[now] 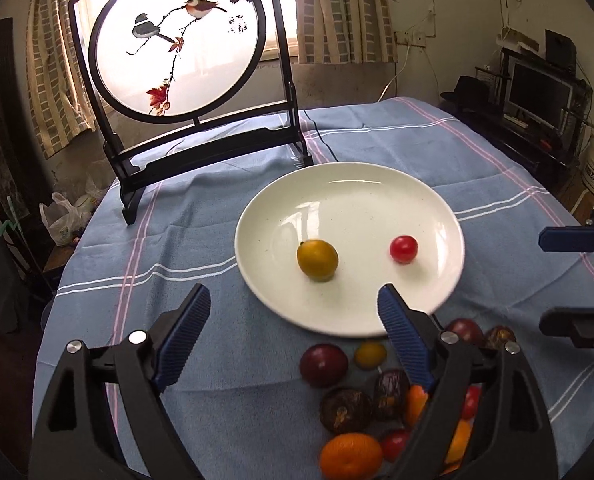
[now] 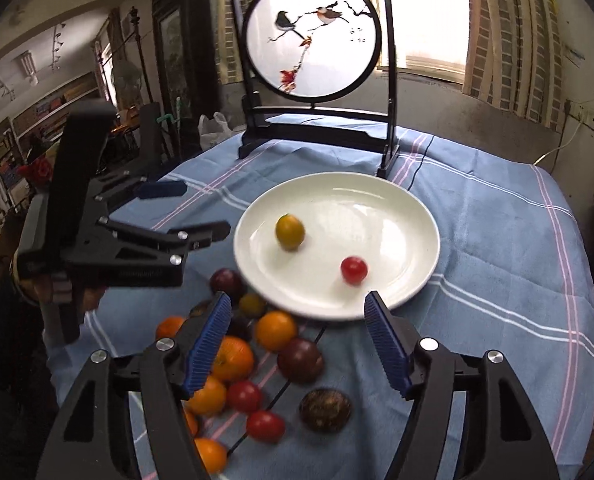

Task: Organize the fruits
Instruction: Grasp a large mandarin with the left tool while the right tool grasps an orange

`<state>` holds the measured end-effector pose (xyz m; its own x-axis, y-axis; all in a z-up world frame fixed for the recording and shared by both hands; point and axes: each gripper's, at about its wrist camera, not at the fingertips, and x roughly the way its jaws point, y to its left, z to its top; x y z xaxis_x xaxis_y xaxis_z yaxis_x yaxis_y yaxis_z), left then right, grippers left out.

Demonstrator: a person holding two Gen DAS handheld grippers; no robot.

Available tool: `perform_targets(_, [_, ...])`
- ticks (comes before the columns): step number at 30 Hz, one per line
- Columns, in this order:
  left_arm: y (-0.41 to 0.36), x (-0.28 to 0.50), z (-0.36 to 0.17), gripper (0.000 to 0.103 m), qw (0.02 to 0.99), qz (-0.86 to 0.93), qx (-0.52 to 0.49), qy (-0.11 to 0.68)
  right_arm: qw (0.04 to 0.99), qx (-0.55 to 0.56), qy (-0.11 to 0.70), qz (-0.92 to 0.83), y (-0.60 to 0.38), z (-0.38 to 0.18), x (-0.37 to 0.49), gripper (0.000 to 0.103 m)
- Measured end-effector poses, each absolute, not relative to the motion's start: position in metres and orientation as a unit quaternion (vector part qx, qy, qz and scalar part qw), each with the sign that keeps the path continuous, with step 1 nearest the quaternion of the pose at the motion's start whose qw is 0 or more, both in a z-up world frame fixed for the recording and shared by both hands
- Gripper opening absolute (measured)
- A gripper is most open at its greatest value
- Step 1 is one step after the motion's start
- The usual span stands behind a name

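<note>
both your grippers stand apart and empty, the left gripper (image 1: 295, 300) and right gripper (image 2: 299, 308) over the plate's (image 2: 413, 280) near rim. two fruits sit on it. the fruit pile (image 2: 257, 360) lies on the cloth nearer you, below and behind the tips; the right looks nearer.

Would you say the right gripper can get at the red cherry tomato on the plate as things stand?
Probably yes: the right gripper is open and empty, and the red cherry tomato sits uncovered on the plate, just ahead of its fingertips.
</note>
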<state>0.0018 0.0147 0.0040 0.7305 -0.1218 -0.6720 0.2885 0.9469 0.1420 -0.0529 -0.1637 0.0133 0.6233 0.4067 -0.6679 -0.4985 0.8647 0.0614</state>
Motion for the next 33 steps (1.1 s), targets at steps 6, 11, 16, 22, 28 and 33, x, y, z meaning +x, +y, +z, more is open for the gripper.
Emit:
perform_targets(6, [0.037,-0.049,-0.004,0.086,0.919,-0.128,0.128,0.349,0.874,-0.105,0.38,0.283,-0.155,-0.014,-0.113,0.091])
perform_targets(11, [0.05,-0.079,-0.018,0.087,0.911,-0.14,0.14,0.362,0.85,-0.168,0.398,0.3,-0.141,-0.038,-0.137,0.091])
perform_targets(16, [0.053,-0.1,-0.031,0.087,0.9,-0.158,0.149,0.378,0.829,-0.197,0.421,0.311,-0.127,-0.058,-0.137,0.08])
perform_targets(22, [0.03,-0.126,-0.035,0.087,0.883,-0.218,0.167,0.38,0.806,-0.218,0.449,0.32,-0.11,-0.073,-0.126,0.039])
perform_targets(28, [-0.012,-0.145,-0.048,0.087,0.855,-0.287,0.19,0.388,0.824,-0.202,0.437,0.3,-0.131,-0.06,-0.13,0.039])
perform_targets(33, [-0.04,-0.138,-0.063,0.087,0.841,-0.298,0.194,0.407,0.836,-0.181,0.44,0.275,-0.152,-0.058,-0.126,0.039])
